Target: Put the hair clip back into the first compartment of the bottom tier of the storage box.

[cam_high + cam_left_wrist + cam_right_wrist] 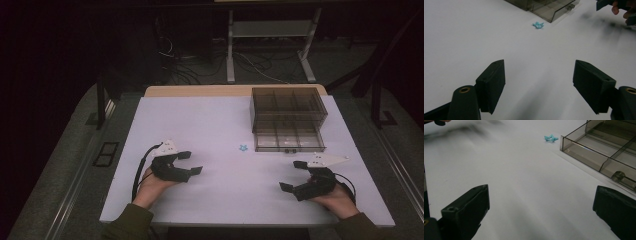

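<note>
- The small blue star-shaped piece [243, 147] lies alone on the white counter [210, 125], just beside the front left corner of the smoky drawer organiser [287, 117], whose bottom drawer [289, 142] is pulled out (probably to receive it).
- The left gripper [192, 162], near the counter's front edge, has its jaws apart and empty, aimed toward the piece.
- The right gripper [294, 176] waits near the front right, jaws wide and empty.

claws: two [192, 162] [294, 176] | blue star piece [243, 147]: one | smoky drawer box [287, 107]: one | bench [210, 125]: one
</note>
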Tool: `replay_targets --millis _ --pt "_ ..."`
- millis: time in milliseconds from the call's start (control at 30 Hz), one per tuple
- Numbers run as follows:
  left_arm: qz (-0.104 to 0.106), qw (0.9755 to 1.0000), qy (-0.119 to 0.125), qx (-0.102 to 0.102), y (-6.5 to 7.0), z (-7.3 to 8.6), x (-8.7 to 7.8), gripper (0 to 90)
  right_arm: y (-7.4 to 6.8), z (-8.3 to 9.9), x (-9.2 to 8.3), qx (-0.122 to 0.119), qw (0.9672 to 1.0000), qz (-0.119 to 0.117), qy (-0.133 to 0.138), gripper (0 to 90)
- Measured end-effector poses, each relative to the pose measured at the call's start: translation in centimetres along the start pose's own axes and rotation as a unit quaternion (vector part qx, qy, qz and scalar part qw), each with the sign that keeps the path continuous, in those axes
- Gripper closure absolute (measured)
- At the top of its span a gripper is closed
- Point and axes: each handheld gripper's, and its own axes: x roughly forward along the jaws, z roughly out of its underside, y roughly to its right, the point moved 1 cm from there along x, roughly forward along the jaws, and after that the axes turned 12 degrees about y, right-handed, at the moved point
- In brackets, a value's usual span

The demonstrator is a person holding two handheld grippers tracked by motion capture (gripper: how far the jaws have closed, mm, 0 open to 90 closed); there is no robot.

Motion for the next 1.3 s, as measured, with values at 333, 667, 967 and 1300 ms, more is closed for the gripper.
replay_targets --millis 333,667,967,1300 --pt "0.002 1.0000 0.004 -0.002 -0.1 -0.3 0.6 30.4 -0.1 0.0 0.0 0.002 1.0000 0.000 0.001 0.2" --pt "0.008 1.0000 0.000 0.001 0.0 -0.7 1.2 35.1 -0.1 0.0 0.1 0.000 1.0000 0.000 0.000 0.2" --pt "0.009 1.0000 0.001 0.002 -0.2 -1.1 1.7 40.3 -0.1 0.0 0.2 0.002 1.0000 0.000 -0.002 0.2" --pt "0.014 0.9999 -0.003 0.008 -0.2 -1.6 2.9 45.7 0.0 0.0 0.2 0.003 1.0000 0.001 -0.001 0.2"
